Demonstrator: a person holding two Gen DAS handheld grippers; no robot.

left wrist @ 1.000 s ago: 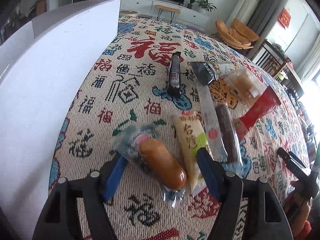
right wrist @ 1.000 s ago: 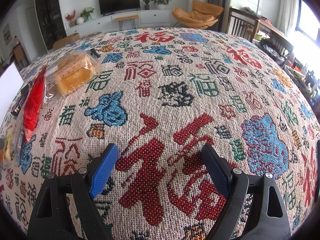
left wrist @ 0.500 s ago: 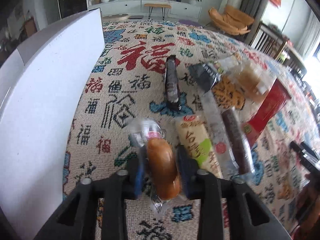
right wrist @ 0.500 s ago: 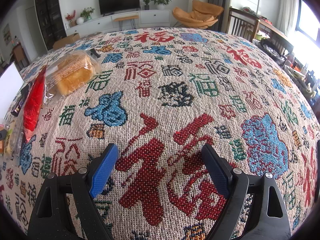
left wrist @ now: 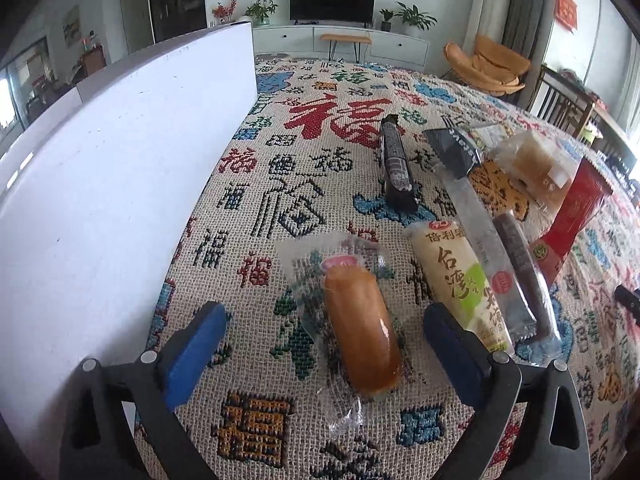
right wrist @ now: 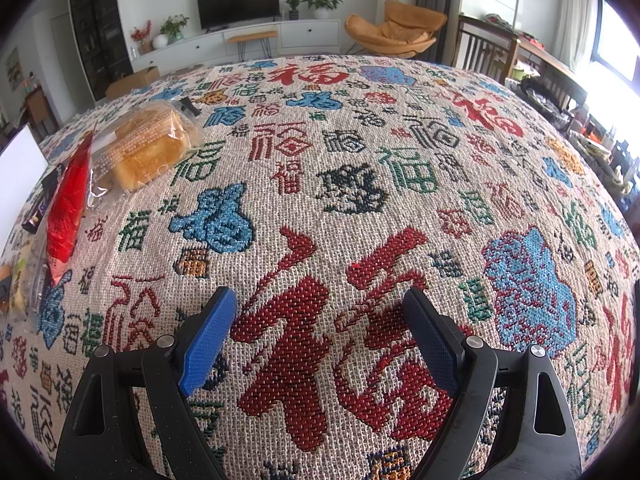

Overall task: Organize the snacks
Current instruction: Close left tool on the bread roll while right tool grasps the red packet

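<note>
My left gripper point(left wrist: 324, 316) is open, its blue pads on either side of a wrapped orange bread roll point(left wrist: 360, 328) that lies on the patterned cloth. To its right lie a cream and green snack pack point(left wrist: 460, 276), a clear-wrapped dark stick point(left wrist: 516, 264), a red packet point(left wrist: 572, 216), a black bar point(left wrist: 394, 164), a dark pouch point(left wrist: 454, 146) and a wrapped cake point(left wrist: 536, 164). My right gripper point(right wrist: 320, 320) is open and empty over bare cloth. The wrapped cake point(right wrist: 148, 148) and red packet point(right wrist: 66, 208) lie far to its left.
A white box wall point(left wrist: 120, 184) stands close on the left of the left gripper. The patterned tablecloth point(right wrist: 360, 200) covers the whole table. Chairs and a TV cabinet stand beyond the far edge.
The left gripper closed on the bread roll half a second ago and has since opened wide. The roll now lies straighter between the pads. The right gripper has not moved.
</note>
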